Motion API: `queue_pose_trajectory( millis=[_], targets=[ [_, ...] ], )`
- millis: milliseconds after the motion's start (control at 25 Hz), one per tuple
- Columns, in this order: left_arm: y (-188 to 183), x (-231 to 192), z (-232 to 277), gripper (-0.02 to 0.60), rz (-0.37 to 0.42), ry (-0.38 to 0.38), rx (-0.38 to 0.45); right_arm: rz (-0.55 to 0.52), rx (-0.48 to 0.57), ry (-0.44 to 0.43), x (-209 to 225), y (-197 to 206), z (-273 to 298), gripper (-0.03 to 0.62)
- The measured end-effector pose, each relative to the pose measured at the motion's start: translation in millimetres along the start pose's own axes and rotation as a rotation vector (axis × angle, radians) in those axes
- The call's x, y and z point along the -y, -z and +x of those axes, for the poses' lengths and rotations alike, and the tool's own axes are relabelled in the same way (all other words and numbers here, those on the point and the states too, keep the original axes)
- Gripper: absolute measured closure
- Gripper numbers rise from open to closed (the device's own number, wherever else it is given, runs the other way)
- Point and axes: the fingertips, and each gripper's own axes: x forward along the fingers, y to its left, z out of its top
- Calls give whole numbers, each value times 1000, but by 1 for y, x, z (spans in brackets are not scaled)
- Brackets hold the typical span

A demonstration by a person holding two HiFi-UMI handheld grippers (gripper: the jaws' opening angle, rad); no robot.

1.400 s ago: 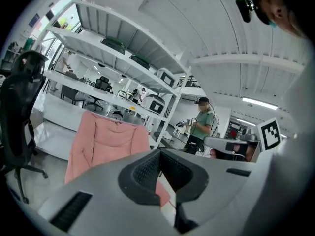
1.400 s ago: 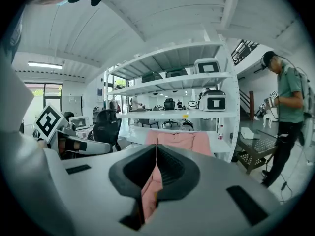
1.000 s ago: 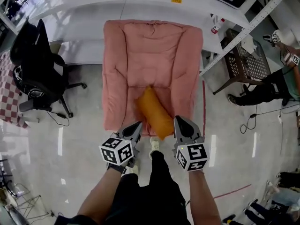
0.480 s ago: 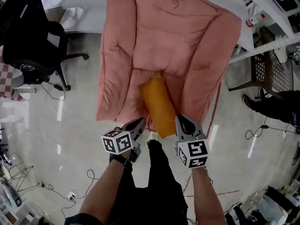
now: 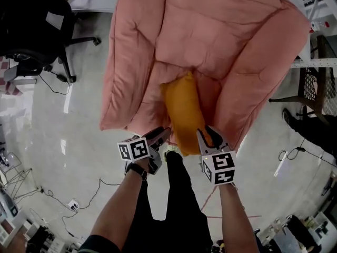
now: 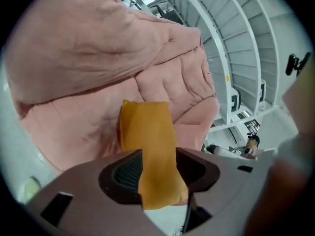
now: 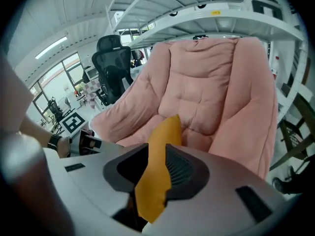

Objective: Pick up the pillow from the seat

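Approach step: left gripper [image 5: 164,134] and right gripper [image 5: 206,133] flank the near end of the pillow [image 5: 183,107] on the seat [image 5: 210,36], their jaws opening around it but not yet gripping; next, both must close firmly and lift.

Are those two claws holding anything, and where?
Nothing gripped yet. The near end of the orange pillow lies between the opening jaws of the left gripper and right gripper.

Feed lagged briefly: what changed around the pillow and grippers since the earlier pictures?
Both grippers moved forward to the near end of the pillow, left gripper at its left corner, right gripper at its right. Their jaws, shut before, are opening with pillow fabric between them. The pillow still lies on the pink seat.
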Motion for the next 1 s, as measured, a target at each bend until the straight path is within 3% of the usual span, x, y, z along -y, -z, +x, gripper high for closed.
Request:
queue_pose_trajectory(
  millis=[200,440,760,920,1000],
  targets=[
    [5,-29,27,332,-106,16,20,-5,-81,-30,7,22,33,436],
    [-1,-53,54,299,-142,25,24,-8,-170,-93,12,41,73,371],
    [-7,-65,75,252,-203,125,27,86,-239,-173,25,57,105,292],
    [-6,-68,84,251,-214,151,4,163,-300,-209,27,67,117,286],
    [-6,-68,87,285,-222,162,3,176,-321,-216,25,70,120,291]
  ],
)
